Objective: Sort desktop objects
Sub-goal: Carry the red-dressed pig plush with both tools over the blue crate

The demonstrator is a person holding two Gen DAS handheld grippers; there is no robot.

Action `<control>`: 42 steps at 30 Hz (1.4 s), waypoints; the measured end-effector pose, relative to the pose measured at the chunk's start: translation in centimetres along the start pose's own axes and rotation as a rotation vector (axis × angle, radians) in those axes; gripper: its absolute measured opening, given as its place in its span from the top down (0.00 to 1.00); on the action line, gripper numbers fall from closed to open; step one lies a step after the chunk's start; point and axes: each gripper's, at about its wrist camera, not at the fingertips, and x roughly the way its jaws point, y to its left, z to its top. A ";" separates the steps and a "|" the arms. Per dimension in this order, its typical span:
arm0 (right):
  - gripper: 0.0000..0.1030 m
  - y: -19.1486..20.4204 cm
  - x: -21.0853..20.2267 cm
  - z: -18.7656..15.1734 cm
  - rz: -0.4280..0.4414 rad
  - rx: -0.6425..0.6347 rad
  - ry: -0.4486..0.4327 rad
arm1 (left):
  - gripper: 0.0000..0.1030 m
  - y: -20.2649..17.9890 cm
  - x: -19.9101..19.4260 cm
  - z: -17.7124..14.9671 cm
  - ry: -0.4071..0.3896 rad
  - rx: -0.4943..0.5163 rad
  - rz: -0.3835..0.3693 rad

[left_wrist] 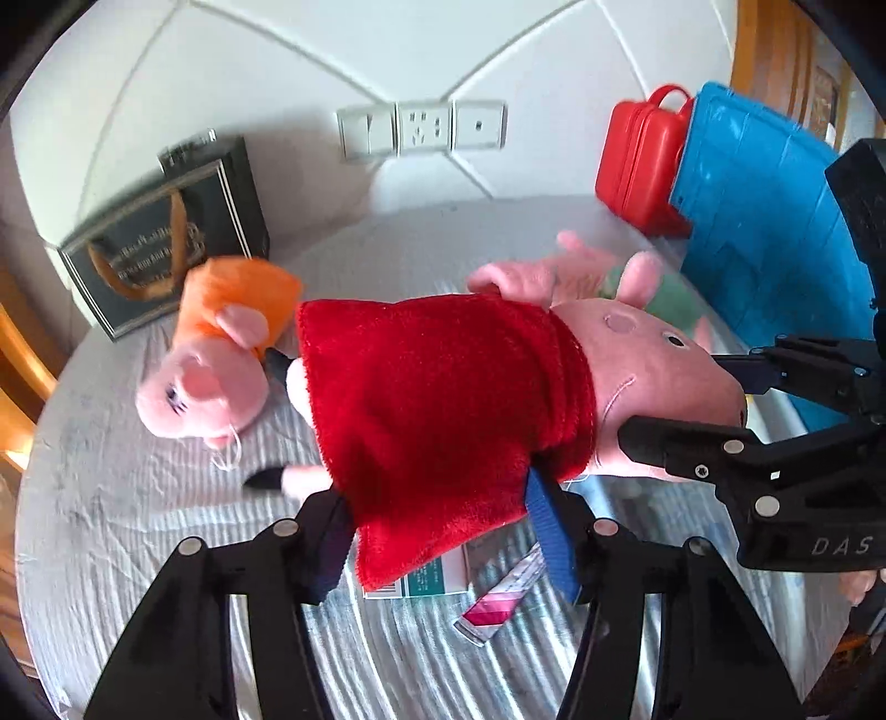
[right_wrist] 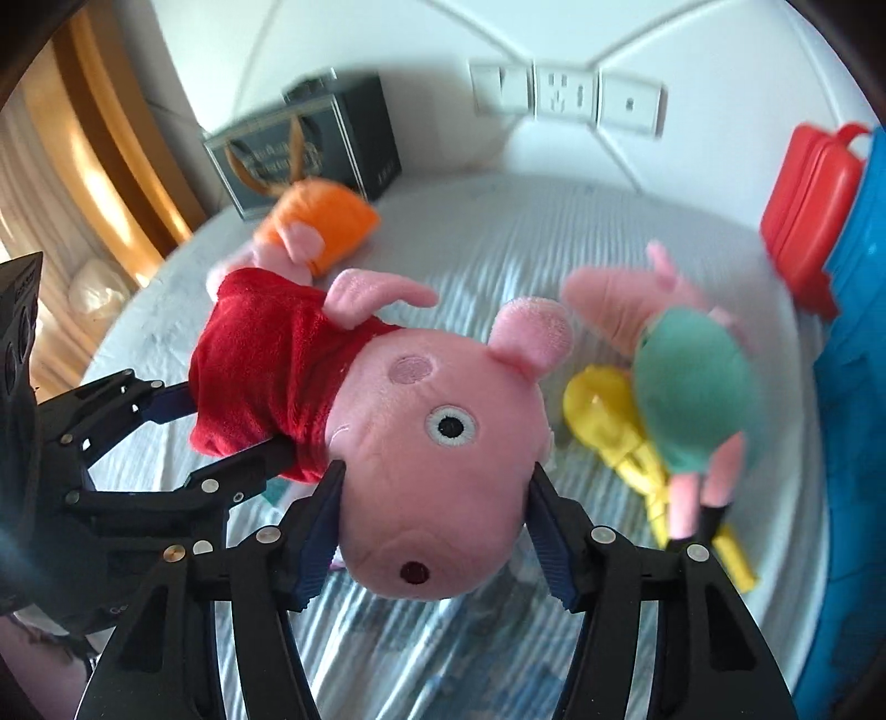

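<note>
A white padded wall [left_wrist: 387,50] carries three switch plates [left_wrist: 423,130] (side by side), wooden frame [right_wrist: 111,166] at left.

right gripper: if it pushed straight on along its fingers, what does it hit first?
The right gripper is already clamped on the head of the pig plush in the red dress, so that fills its line. Beyond the plush, probably the grey striped cloth on the table; depth is unclear.

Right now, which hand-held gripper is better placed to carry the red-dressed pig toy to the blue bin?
Probably right: the right hand-held gripper clamps the pig toy by its head, nearer the blue bin.
</note>
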 end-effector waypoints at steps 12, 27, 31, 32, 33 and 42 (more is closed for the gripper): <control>0.41 1.3 -15.3 -1.8 -0.063 -0.045 -0.277 | 0.45 -5.8 -13.3 2.2 -0.257 0.070 0.018; 0.40 -6.9 -34.6 -10.2 -0.265 0.062 -0.531 | 0.45 -24.7 -23.2 5.5 -0.495 0.267 -0.139; 0.40 -11.2 -38.5 -13.2 -0.328 0.110 -0.560 | 0.45 -31.4 -23.8 6.2 -0.508 0.315 -0.198; 0.40 -12.5 -39.5 -14.0 -0.346 0.123 -0.565 | 0.45 -33.2 -23.9 6.4 -0.509 0.327 -0.209; 0.40 -13.6 -40.4 -14.8 -0.363 0.135 -0.569 | 0.45 -35.1 -23.8 6.7 -0.506 0.341 -0.224; 0.40 -22.3 -44.1 -19.0 -0.445 0.264 -0.551 | 0.45 -49.1 -22.5 6.7 -0.425 0.468 -0.229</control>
